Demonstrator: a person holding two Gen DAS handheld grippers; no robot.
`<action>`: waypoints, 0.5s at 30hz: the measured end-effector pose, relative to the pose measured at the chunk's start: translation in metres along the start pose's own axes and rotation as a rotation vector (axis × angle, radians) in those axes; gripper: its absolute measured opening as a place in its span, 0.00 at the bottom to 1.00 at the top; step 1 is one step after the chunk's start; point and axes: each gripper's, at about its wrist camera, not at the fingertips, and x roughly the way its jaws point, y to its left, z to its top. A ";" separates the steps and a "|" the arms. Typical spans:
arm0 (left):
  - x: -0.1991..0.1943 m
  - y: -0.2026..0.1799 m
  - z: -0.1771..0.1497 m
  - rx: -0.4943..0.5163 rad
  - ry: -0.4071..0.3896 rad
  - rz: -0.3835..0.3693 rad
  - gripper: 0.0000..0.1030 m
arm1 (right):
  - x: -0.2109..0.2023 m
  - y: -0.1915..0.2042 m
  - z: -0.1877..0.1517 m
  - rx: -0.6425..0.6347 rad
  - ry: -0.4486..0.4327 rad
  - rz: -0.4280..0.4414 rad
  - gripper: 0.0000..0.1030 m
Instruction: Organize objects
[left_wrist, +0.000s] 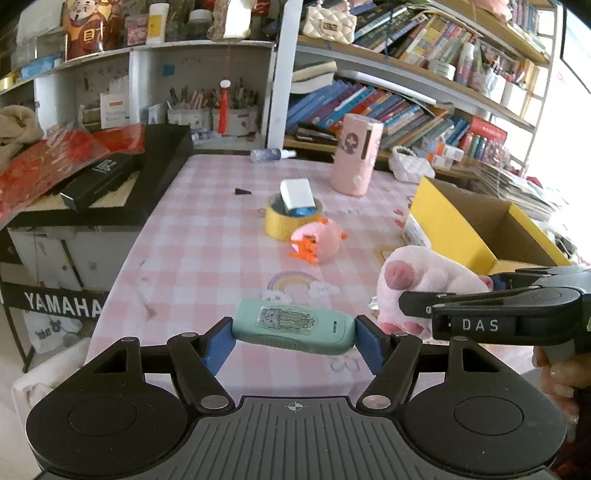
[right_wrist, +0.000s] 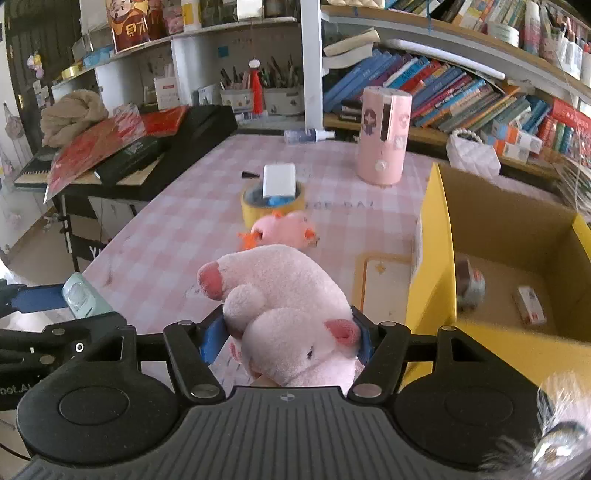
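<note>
My left gripper (left_wrist: 294, 334) clamps the green gadget (left_wrist: 293, 325) | right gripper (right_wrist: 286, 341) squeezes the plush pig (right_wrist: 288, 295), box (right_wrist: 436, 236) just right | two things already boxed | tape roll (left_wrist: 275, 221), pink toy (left_wrist: 321, 240), pink canister (left_wrist: 356, 153) left farther out.

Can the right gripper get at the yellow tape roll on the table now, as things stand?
Probably not yet. The right gripper is shut on the pink plush pig, so its jaws are full. The path to the yellow tape roll also passes the small pink toy in front of it.
</note>
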 end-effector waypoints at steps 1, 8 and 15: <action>-0.003 -0.001 -0.003 0.005 0.001 -0.005 0.68 | -0.003 0.001 -0.004 0.004 0.005 -0.002 0.62; -0.022 -0.011 -0.017 0.047 0.007 -0.035 0.68 | -0.026 0.006 -0.028 0.043 0.015 -0.022 0.62; -0.036 -0.023 -0.032 0.094 0.016 -0.072 0.68 | -0.049 0.005 -0.053 0.085 0.015 -0.049 0.62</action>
